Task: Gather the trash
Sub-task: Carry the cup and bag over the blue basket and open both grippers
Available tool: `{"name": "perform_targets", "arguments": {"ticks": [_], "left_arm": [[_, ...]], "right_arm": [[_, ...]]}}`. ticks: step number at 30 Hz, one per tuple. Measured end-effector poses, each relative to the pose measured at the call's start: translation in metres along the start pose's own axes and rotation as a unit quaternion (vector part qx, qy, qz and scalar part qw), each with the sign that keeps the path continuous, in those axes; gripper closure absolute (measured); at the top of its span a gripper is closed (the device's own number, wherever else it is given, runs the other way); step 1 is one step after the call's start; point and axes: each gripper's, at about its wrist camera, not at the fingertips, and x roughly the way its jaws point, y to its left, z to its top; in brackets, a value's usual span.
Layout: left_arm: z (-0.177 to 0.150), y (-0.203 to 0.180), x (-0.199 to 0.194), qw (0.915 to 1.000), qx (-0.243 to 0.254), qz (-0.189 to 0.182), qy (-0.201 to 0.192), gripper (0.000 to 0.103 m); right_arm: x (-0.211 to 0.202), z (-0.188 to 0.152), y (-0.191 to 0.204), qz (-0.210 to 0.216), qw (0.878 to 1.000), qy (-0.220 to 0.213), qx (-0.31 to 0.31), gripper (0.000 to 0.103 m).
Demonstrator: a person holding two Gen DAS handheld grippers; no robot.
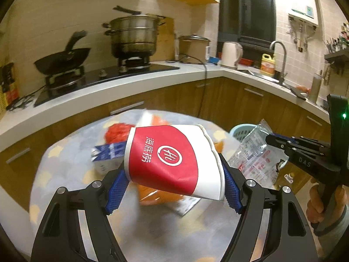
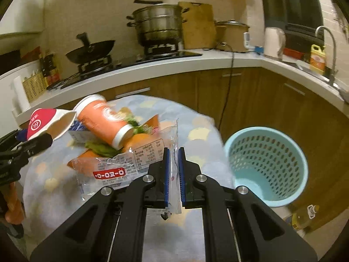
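My left gripper (image 1: 174, 183) is shut on a crushed red and white paper cup (image 1: 172, 161) and holds it on its side above the round table (image 1: 65, 152). The cup also shows at the left of the right wrist view (image 2: 48, 124). My right gripper (image 2: 173, 174) is shut on a clear plastic wrapper (image 2: 122, 168), which hangs over the table; it shows in the left wrist view (image 1: 255, 155) too. A light blue perforated bin (image 2: 266, 166) stands on the floor right of the table. An orange cup (image 2: 104, 120), a blue and white carton (image 1: 106, 152) and orange wrappers (image 2: 139, 139) lie on the table.
A white counter (image 1: 130, 83) curves behind the table, with a stove, a black pan (image 1: 63, 61), a steel steamer pot (image 1: 135, 37), a kettle (image 1: 231, 52) and a sink tap (image 1: 281, 59). Brown cabinets (image 2: 261, 100) stand below it. A bottle (image 2: 303, 216) lies on the floor by the bin.
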Motion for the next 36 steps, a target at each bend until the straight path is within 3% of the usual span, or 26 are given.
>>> {"name": "perform_targets", "arguments": {"ticks": [5, 11, 19, 26, 29, 32, 34, 36], "left_arm": [[0.019, -0.031, 0.017, 0.9995, 0.015, -0.027, -0.004, 0.030], [0.047, -0.082, 0.057, 0.9973, 0.035, -0.063, 0.005, 0.030], [0.056, -0.167, 0.159, 0.9893, 0.081, -0.098, 0.071, 0.030], [0.039, -0.206, 0.235, 0.9804, 0.096, -0.112, 0.131, 0.030], [0.031, -0.215, 0.254, 0.9762, 0.102, -0.117, 0.152, 0.030], [0.025, -0.217, 0.261, 0.9732, 0.102, -0.128, 0.162, 0.029], [0.025, -0.215, 0.264, 0.9725, 0.098, -0.131, 0.167, 0.025], [0.024, -0.210, 0.263, 0.9737, 0.092, -0.126, 0.166, 0.023]], "right_arm": [[-0.006, 0.009, -0.039, -0.031, 0.999, -0.022, 0.033, 0.097], [-0.010, 0.012, -0.109, -0.107, 0.989, -0.043, 0.089, 0.097], [0.028, -0.012, -0.200, -0.188, 0.969, -0.007, 0.161, 0.097], [0.064, -0.032, -0.234, -0.213, 0.960, 0.027, 0.179, 0.097], [0.074, -0.038, -0.240, -0.200, 0.961, 0.039, 0.185, 0.094], [0.081, -0.040, -0.243, -0.201, 0.961, 0.052, 0.181, 0.084], [0.081, -0.041, -0.244, -0.201, 0.961, 0.051, 0.184, 0.057], [0.076, -0.040, -0.242, -0.207, 0.960, 0.040, 0.185, 0.049]]}}
